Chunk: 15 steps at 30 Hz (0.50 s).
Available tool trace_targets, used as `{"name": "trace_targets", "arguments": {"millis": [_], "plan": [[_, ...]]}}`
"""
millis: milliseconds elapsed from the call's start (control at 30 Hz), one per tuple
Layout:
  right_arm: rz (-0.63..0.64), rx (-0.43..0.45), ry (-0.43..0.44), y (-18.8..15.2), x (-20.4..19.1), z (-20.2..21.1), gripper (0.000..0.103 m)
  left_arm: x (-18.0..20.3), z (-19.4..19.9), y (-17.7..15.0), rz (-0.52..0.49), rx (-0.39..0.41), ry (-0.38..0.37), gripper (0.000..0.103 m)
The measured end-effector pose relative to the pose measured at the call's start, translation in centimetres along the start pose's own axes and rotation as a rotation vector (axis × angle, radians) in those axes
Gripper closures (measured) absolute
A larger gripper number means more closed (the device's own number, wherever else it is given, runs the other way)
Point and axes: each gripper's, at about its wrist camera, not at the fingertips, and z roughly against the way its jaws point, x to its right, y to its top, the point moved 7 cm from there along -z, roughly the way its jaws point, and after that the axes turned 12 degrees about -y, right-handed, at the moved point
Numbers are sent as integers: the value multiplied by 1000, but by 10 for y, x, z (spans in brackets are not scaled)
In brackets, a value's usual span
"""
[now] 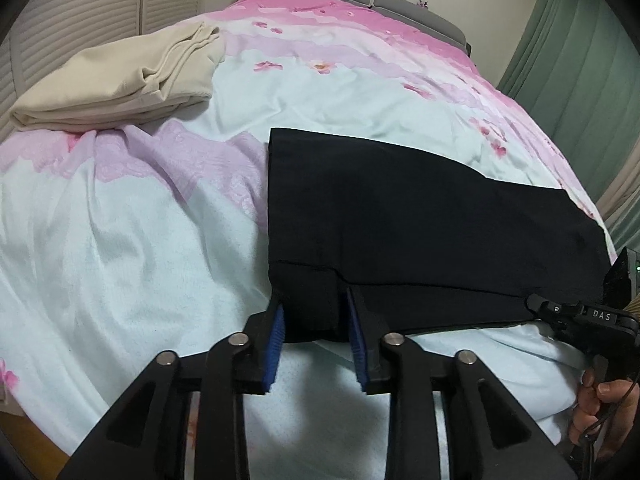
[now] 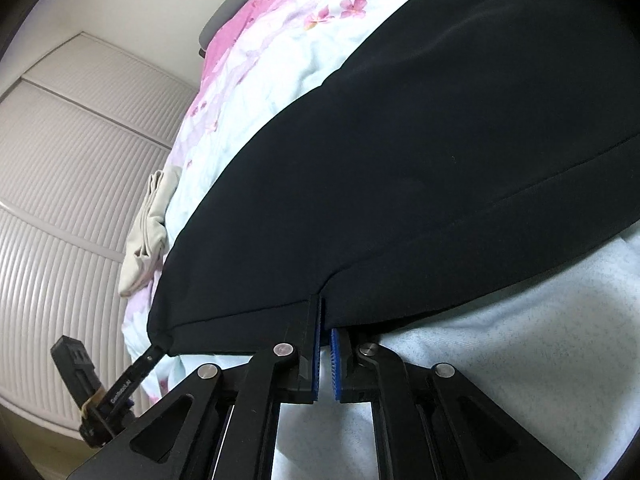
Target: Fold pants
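Lying flat across the near half of the bed, the black smooth-woven pants (image 1: 420, 216) form a broad dark slab, folded over so that one straight edge runs up toward twelve o'clock in the left wrist view and a stepped edge slopes off toward three o'clock. A seam or hem band runs along the near edge, and the cloth looks mostly smooth, with only faint creases.

The left gripper (image 1: 316, 320) has its blue-padded fingers (image 1: 277, 344) spread apart, straddling a near corner of the pants at about six o'clock; the cloth sits between the pads but they do not press on it. The right gripper (image 2: 325, 344) meets the near hem at six o'clock in its own view, its blue pads (image 2: 318, 354) drawn nearly together with the hem edge reaching into the narrow gap at their tips; I cannot tell whether they pinch the cloth.

Under everything spreads the pale blue and pink flower-printed bedspread (image 1: 132, 240), rumpled toward nine o'clock. A folded cream garment (image 1: 120, 80) rests on it at about ten o'clock, well apart from the pants. Ribbed white closet doors (image 2: 72, 184) stand beyond the bed, and a green curtain (image 1: 576, 60) hangs at two o'clock.
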Motion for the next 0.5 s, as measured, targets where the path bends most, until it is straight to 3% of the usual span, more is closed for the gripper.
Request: {"name": "trace_targets", "arguments": {"millis": [100, 133, 300, 500], "plan": [[19, -18, -29, -10, 11, 8, 87, -3, 8, -1, -3, 13, 38, 45], [28, -20, -38, -11, 10, 11, 84, -4, 12, -1, 0, 19, 44, 45], [101, 55, -120, -10, 7, 40, 50, -4, 26, -7, -4, 26, 73, 45], [211, 203, -235, -4, 24, 94, 38, 24, 33, -5, -58, 47, 76, 43]]}}
